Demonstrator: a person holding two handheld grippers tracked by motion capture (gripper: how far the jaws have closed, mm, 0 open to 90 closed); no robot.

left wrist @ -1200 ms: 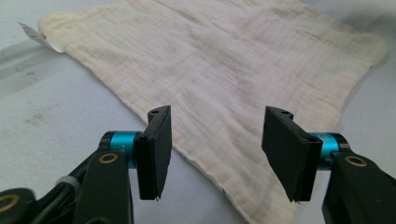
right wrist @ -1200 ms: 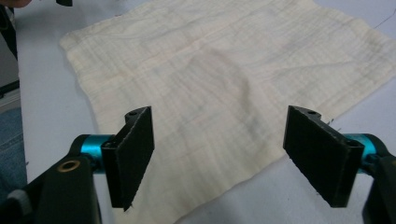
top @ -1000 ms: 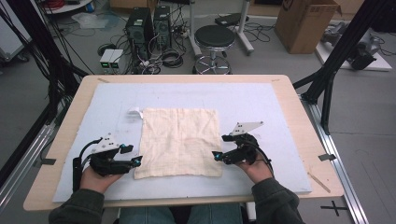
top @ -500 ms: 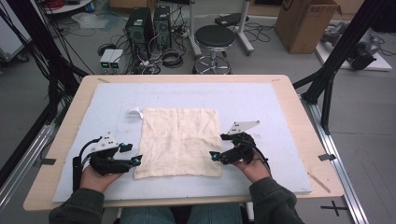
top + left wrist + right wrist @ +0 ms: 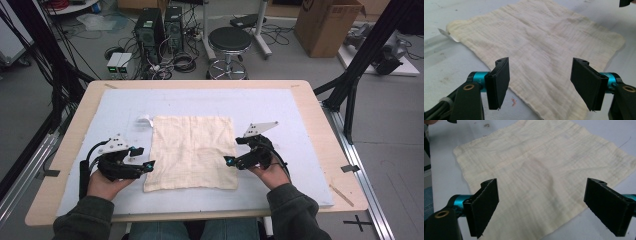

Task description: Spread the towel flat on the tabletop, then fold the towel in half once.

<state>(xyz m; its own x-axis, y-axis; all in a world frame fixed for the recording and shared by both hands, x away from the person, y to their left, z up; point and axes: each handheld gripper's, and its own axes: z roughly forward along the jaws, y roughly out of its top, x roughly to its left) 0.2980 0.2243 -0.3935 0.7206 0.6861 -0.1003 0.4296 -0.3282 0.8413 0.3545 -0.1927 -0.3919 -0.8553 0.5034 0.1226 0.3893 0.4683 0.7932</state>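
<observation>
Holding: I hold one claw in each hand, both low over the tabletop (image 5: 310,125), one at each side of the cloth (image 5: 192,152).
Left hand: my left hand (image 5: 102,182) comes from the near edge; the forearm in a dark green sleeve (image 5: 82,220) lies over the edge of the tabletop.
Left claw: the left claw (image 5: 145,159) points toward the left edge of the cloth, near level. Its jaws have just been opening and now stand wide apart; nothing is between them. In the left gripper view the near edge of the cloth (image 5: 544,50) lies under the gap.
Right hand: my right hand (image 5: 272,172) mirrors the left one, with the wrist turned inward.
Right claw: the right claw (image 5: 227,161) points at the right edge of the cloth. Its jaws have just been opening too and stand wide; they grip nothing. In the right gripper view the cloth (image 5: 544,170) lies flat beyond them.
Cloth: cream colour, almost square, spread flat on the pale blue mat (image 5: 200,102), in the middle of the tabletop, between my two claws.
Label: a small white tag (image 5: 145,120) sticks out at the far left corner of the cloth.
</observation>
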